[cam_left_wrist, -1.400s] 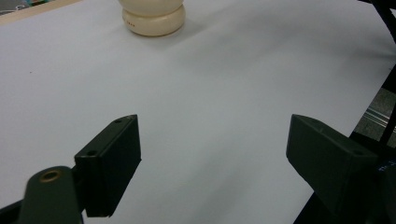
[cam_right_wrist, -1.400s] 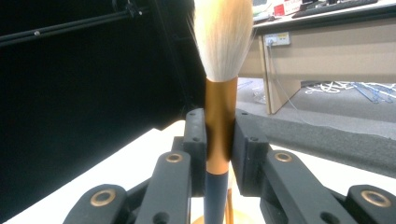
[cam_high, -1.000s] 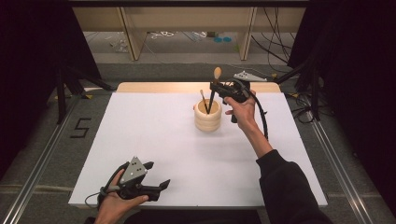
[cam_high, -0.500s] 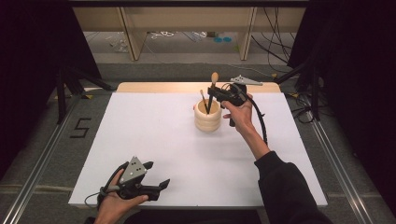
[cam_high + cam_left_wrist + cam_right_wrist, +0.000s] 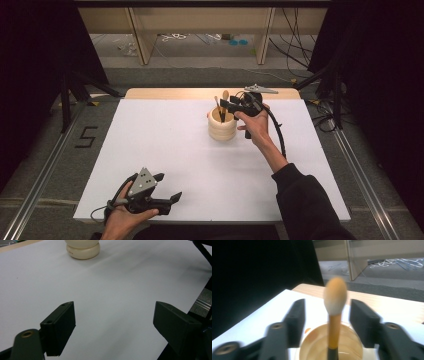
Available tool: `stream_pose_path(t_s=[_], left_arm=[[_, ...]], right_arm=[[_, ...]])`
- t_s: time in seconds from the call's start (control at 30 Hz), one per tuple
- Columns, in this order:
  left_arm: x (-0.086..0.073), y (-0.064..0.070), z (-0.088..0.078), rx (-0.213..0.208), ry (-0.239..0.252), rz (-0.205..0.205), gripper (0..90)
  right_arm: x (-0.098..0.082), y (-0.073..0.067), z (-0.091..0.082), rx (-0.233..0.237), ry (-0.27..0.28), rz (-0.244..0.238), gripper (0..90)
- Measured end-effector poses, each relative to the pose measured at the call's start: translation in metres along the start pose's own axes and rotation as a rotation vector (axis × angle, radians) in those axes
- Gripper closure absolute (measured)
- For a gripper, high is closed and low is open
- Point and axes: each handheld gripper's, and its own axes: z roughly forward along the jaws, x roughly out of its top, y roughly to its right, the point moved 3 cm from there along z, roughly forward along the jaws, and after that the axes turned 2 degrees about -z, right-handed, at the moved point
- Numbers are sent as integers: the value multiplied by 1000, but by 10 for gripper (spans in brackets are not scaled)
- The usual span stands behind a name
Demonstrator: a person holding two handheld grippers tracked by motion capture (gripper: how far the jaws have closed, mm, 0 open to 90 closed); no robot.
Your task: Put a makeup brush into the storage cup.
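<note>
Right gripper (image 5: 327, 315) just sprung apart, brush (image 5: 335, 307) standing free between, in cup (image 5: 222, 125); left gripper (image 5: 113, 322) spread wide, holding nothing; floor marked "5" (image 5: 86, 136).

A white sheet (image 5: 165, 150) covers the bench (image 5: 210, 93), whose pale wooden top shows along the far edge. Grey carpet floor (image 5: 200, 75) surrounds it, with metal rails (image 5: 45, 175) on both sides and a black "5" (image 5: 86, 137) marked at the left. Behind stand wooden shelf legs (image 5: 140, 42), loose cables (image 5: 300, 50) and black curtains (image 5: 40, 40).
</note>
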Motion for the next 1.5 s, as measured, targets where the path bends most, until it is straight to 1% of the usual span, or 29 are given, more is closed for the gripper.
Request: stream_pose_path(t_s=[0.03, 0.1, 0.13, 0.17, 0.2, 0.23, 0.3, 0.33, 0.37, 0.4, 0.53, 0.57, 0.63, 0.67, 0.73, 0.77, 0.8, 0.83, 0.87, 0.97, 1.07, 1.1, 1.2, 1.23, 1.27, 1.3, 1.37, 1.47, 1.5], left_arm=[[0, 0, 0, -2, 2, -1, 178], [0, 0, 0, -10, 6, -1, 178], [0, 0, 0, -5, 9, -1, 179], [0, 0, 0, -4, 9, -2, 179], [0, 0, 0, -5, 10, -2, 179], [0, 0, 0, -5, 9, -2, 179], [0, 0, 0, -10, 6, -1, 179], [0, 0, 0, -8, 8, -3, 179], [0, 0, 0, -9, 10, -5, 179], [0, 0, 1, -8, 11, -11, 179], [0, 0, 0, -2, 11, -12, 180], [1, 0, -1, -2, 12, -10, 180], [2, -1, -2, 0, 20, -11, 180], [2, -2, -2, 4, 19, -12, 180], [2, -2, -2, 7, 19, -11, 181], [2, -2, -2, 6, 19, -17, 181], [2, -2, -2, 6, 19, -13, 181], [2, -2, -2, 5, 23, -15, 181], [2, -2, -3, 8, 23, -13, 181], [2, -3, -2, 14, 25, -16, 181], [2, -3, -3, 17, 24, -22, 182], [2, -3, -3, 9, 29, -28, 182], [3, -3, -4, 7, 28, -19, 182], [3, -3, -3, 6, 29, -21, 182], [3, -4, -3, 5, 29, -25, 182], [3, -4, -3, 3, 31, -30, 182], [2, -5, -3, 11, 28, -31, 182], [2, -5, -4, 10, 30, -37, 183], [2, -5, -4, 6, 32, -42, 183]], right_arm=[[1, 0, -1, -3, 3, 13, 354], [1, 1, -3, -21, -14, 18, 284], [1, 0, -5, -24, -22, 17, 272], [1, 1, -6, -33, -8, 8, 266], [1, 0, -9, -45, -24, 4, 260], [2, 0, -11, -43, -18, 6, 251], [2, 0, -14, -41, -2, 15, 251], [2, 0, -17, -47, -14, 6, 251], [2, -2, -18, -37, -7, 12, 251], [2, -2, -21, -40, -21, 1, 252], [0, -4, -27, -31, -5, -8, 250], [0, -5, -31, -29, -23, -12, 247], [1, -7, -34, -25, 8, -18, 242], [2, -9, -38, -21, -9, -16, 243], [3, -12, -40, -9, 20, -27, 241], [3, -13, -43, -14, 8, -31, 240], [3, -17, -44, 0, 20, -32, 235], [3, -20, -46, 8, 5, -24, 231], [3, -24, -47, 28, 21, -13, 231], [3, -35, -51, 33, 21, -59, 231], [1, -42, -52, 31, 20, -101, 236], [-1, -43, -53, 17, -3, -113, 235], [-5, -46, -53, 23, -3, -117, 236], [-7, -46, -53, 23, -13, -116, 235], [-7, -46, -54, 26, -5, -118, 236], [-8, -48, -55, 37, -15, -101, 236], [-9, -49, -56, 43, -15, -107, 238], [-12, -50, -60, 51, -13, -101, 241], [-13, -51, -61, 53, -24, -92, 241]])
